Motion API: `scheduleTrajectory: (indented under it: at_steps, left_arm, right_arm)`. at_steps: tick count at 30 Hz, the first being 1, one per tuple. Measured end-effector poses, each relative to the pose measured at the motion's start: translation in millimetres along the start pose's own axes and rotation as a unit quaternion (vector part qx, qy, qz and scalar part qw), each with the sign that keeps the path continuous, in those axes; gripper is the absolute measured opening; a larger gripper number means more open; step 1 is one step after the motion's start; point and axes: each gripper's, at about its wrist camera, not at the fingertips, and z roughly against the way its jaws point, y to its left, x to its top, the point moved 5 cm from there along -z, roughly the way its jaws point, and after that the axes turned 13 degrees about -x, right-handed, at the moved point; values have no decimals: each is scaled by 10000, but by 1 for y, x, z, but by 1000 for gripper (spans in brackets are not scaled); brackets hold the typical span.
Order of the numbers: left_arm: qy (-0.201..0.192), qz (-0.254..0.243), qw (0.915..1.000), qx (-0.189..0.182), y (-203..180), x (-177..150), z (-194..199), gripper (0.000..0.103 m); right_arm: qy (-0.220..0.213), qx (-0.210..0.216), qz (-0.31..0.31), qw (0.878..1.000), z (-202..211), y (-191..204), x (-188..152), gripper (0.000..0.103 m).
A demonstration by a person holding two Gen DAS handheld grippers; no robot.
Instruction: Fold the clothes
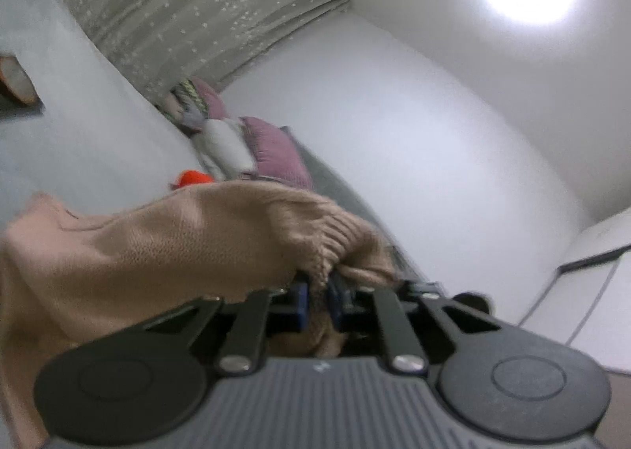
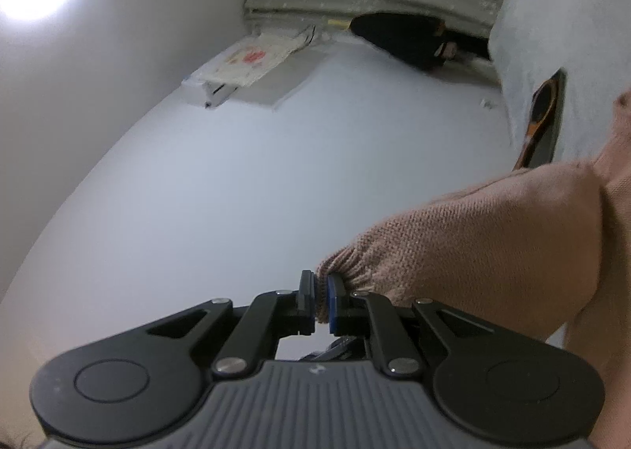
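A pinkish-beige knitted sweater (image 1: 165,236), ribbed at its cuffs, fills the foreground against plain white walls (image 1: 394,157). Behind the sweater hangs a grey-beige curtain (image 1: 205,3) speckled with small white dots, with mauve-pink cushions (image 1: 276,153) and a bright orange object (image 1: 193,177) below the curtain. The black grippers' fingers carry blue pads (image 2: 332,301).

The left gripper (image 1: 317,291) is held about level. Its jaws are pressed close together, and a bit of the pink knit sweater (image 1: 177,236) is pinched between the blue pads (image 1: 301,297). The right gripper (image 2: 321,299) is tipped up a little. Its jaws are closed tight too, and a ribbed edge of the same sweater is squeezed between its fingertips (image 2: 333,291).
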Motion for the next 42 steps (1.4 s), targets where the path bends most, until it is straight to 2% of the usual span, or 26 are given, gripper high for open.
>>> scheduleTrajectory:
  at_steps: [2, 4, 6, 8, 10, 11, 14, 17, 24, 29, 33, 36, 39, 42]
  left_arm:
    - [-108, 91, 9998, -165, 1, 1, 1, 10]
    - [-157, 83, 9998, -102, 2, 0, 2, 10]
    - [-201, 66, 9998, -21, 4, 0, 3, 10]
    - [-300, 31, 9995, 104, 4, 1, 4, 10]
    - [-410, -21, 9988, 256, 4, 2, 6, 10]
    - [-451, -45, 9985, 318, 4, 3, 6, 10]
    - [-555, -151, 9971, 501, 3, 7, 6, 10]
    - [-585, -207, 9965, 560, 2, 6, 4, 10]
    - [-440, -214, 9974, 534, 2, 6, -17, 9]
    - [-386, -213, 9975, 547, 5, 6, -23, 9]
    - [-375, -206, 9973, 600, 7, 5, -26, 9]
    - [-420, -165, 9971, 606, 7, 7, -25, 9]
    - [-455, -161, 9970, 597, 6, 10, -24, 9]
    - [-440, -182, 9970, 618, 6, 10, -24, 9]
  right_arm:
    - [-309, -301, 57, 9991, 9, -6, 8, 13]
    - [-622, -766, 249, 9948, 18, -8, 14, 14]
    - [-716, -917, 392, 9924, 27, -3, 15, 18]
    - [-747, -965, 580, 9908, 34, 7, 12, 34]
    - [-750, -967, 896, 9884, 40, 24, 3, 44]
    - [-735, -976, 1074, 9867, 40, 33, -2, 46]
    - [-635, -1052, 1509, 9809, 34, 53, -16, 46]
    - [-429, -1217, 1673, 9774, 16, 56, -29, 46]
    - [-424, -1798, 1199, 9754, -10, 18, -30, 46]
    - [-675, -1930, 872, 9750, 4, 4, -20, 45]
    - [-769, -2101, 978, 9697, 8, 4, -19, 40]
    - [-749, -2239, 1304, 9630, 7, 11, -23, 40]
    - [-776, -2460, 1801, 9492, 4, 21, -32, 37]
    - [-839, -2738, 2343, 9290, 0, 29, -40, 21]
